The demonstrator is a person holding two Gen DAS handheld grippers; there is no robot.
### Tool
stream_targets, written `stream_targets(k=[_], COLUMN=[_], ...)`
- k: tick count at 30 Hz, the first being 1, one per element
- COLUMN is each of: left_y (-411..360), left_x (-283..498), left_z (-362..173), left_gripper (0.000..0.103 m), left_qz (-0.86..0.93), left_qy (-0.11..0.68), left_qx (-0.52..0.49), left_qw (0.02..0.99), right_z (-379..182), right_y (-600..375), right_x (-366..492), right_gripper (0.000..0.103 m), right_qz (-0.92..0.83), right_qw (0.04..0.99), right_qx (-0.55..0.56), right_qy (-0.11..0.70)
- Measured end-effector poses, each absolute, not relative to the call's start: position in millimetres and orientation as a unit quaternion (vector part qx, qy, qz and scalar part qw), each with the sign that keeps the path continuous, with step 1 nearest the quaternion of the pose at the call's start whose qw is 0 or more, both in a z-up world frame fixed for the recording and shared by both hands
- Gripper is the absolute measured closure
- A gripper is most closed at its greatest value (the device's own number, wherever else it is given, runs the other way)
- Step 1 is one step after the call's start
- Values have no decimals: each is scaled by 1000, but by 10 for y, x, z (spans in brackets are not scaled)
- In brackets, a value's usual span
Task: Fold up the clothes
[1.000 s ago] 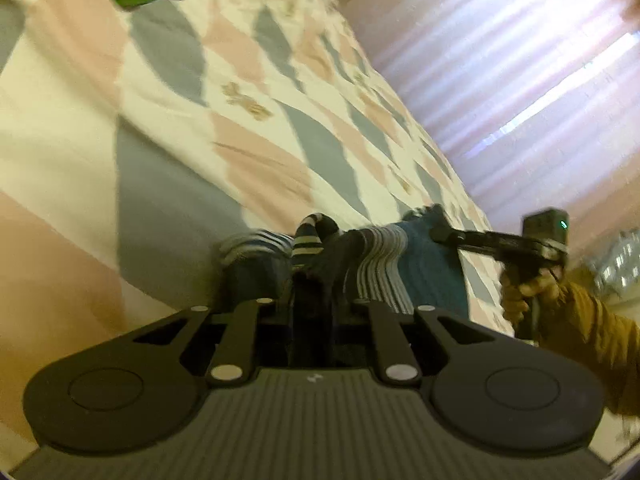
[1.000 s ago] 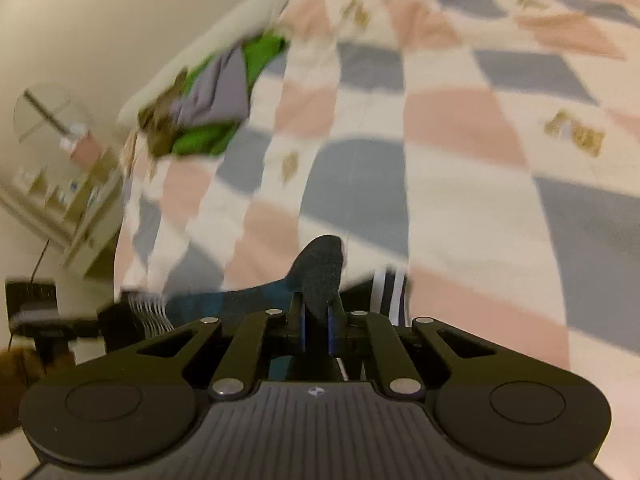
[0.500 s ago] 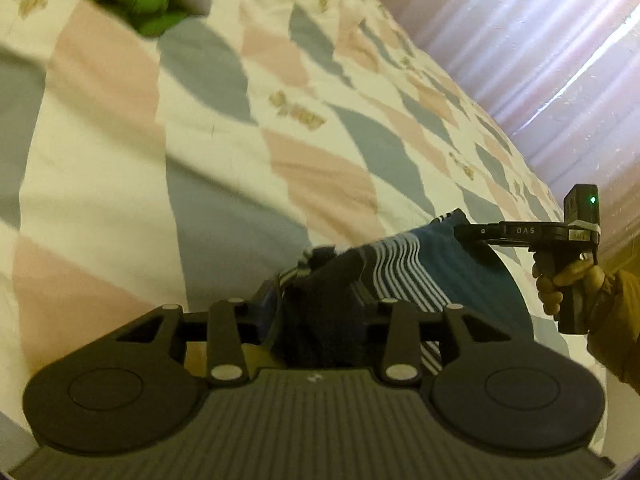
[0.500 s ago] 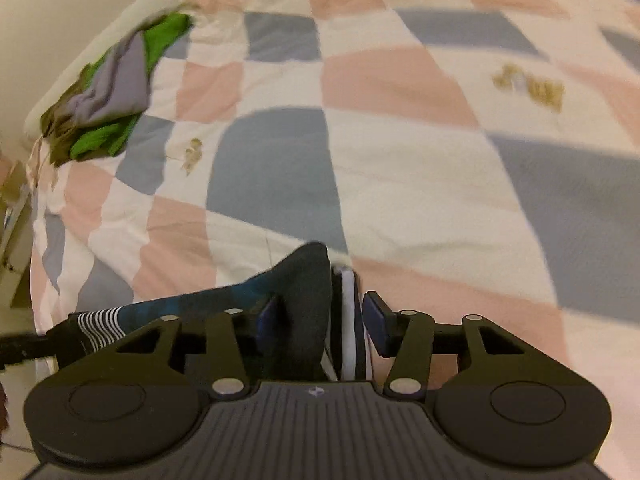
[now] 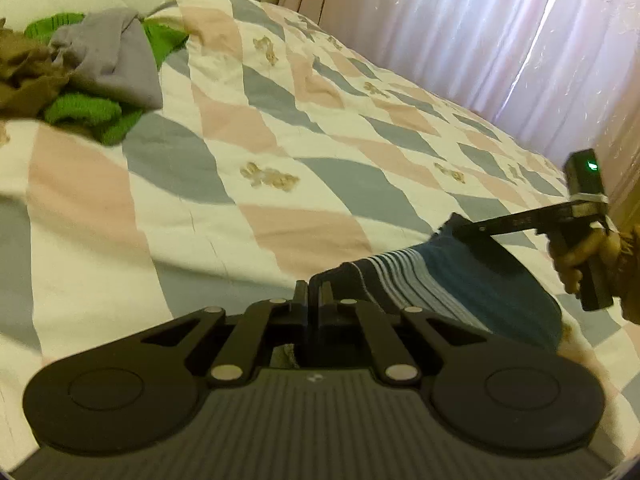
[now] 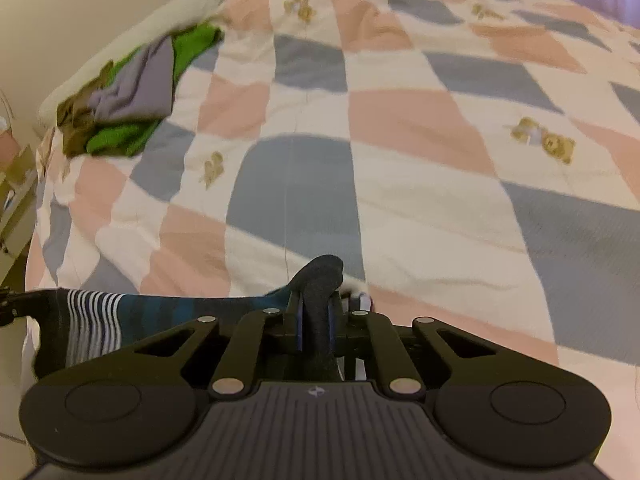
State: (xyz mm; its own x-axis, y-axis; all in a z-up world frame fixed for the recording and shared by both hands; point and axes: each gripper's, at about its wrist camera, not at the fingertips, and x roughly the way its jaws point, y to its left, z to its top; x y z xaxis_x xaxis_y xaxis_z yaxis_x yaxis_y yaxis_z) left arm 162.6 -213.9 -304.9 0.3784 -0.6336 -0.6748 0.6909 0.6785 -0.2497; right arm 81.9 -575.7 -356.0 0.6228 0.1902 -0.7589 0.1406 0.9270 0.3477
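A dark blue garment [image 5: 460, 280] with white stripes hangs stretched between my two grippers just above the bed. My left gripper [image 5: 314, 298] is shut on a thin edge of it at one end. In the right wrist view that end [image 6: 92, 316] runs off to the left gripper's fingers [image 6: 8, 308] at the frame edge. My right gripper [image 6: 316, 308] has its jaws closing on a thick dark fold of the garment, with the pads pressing on it. A hand [image 5: 576, 256] in a mustard sleeve holds the right gripper [image 5: 460, 227] at the right of the left wrist view.
The bed is covered by a quilt [image 5: 280, 152] of pink, grey and cream checks. A heap of green, grey and brown clothes [image 5: 92, 80] [image 6: 128, 96] lies near the head of the bed. Pale curtains [image 5: 480, 40] hang along the far side. A shelf [image 6: 12, 184] stands left of the bed.
Half a second ago both grippers stood open around the cloth; both are shut on it now. The left gripper has rolled upright and risen, and the garment is pulled straighter.
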Motion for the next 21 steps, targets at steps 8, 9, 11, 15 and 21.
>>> stream_targets(k=[8,9,11,15,21], left_y=[-2155,-2176,-2215,-2188,-2038], left_x=[1847,1837,1816,1762,1534], left_z=[-3778,-3743,-3665,-3383,-2870], left_gripper=[98,98,98,97,99], left_qz=[-353,-352,-350,-334,-328], left_qy=[477,476,474,473,444], left_qx=[29,38,55,72,57], left_qw=[805,805,806,812,832], right_z=[-3864,-3835,-3766,-3370,-3008], right_y=[-5688,-5691,-5689,-5479,-5206], right_x=[1011,1031,1063,872,546], right_gripper=[89,79,45,46,54], right_qz=[-24,-30,-45,-64,-6], right_qw=[863,860,857,896,924], right_qx=[184,183,175,66,11], right_qy=[471,475,482,434,381])
